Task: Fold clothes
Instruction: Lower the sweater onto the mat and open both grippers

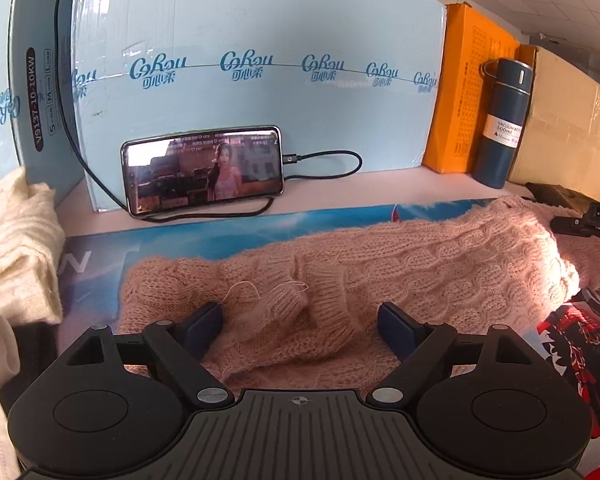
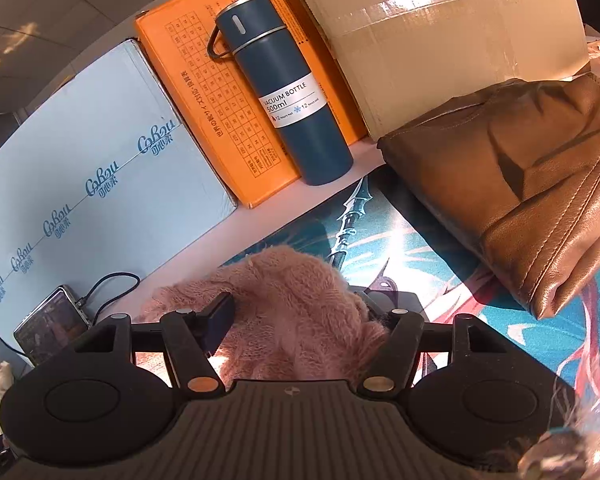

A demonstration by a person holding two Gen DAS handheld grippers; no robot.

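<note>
A pink cable-knit sweater (image 1: 380, 264) lies across the printed blue mat (image 1: 220, 232), its cuff folded in near the front. My left gripper (image 1: 300, 320) is open, its fingers spread on either side of the cuff, low over the knit. My right gripper (image 2: 300, 320) has its jaws spread wide with a bunch of the pink sweater (image 2: 296, 304) filling the gap between them; the right finger is hidden in the wool. In the left wrist view the right gripper's black body (image 1: 588, 224) shows at the sweater's right end.
A phone (image 1: 202, 170) on a cable leans against light-blue boxes (image 1: 260, 60) at the back. An orange box (image 1: 468, 92), a blue vacuum bottle (image 2: 284, 104) and a cardboard box (image 2: 440, 40) stand beside them. A brown leather bag (image 2: 520, 184) lies right. Cream knitwear (image 1: 16, 248) is piled left.
</note>
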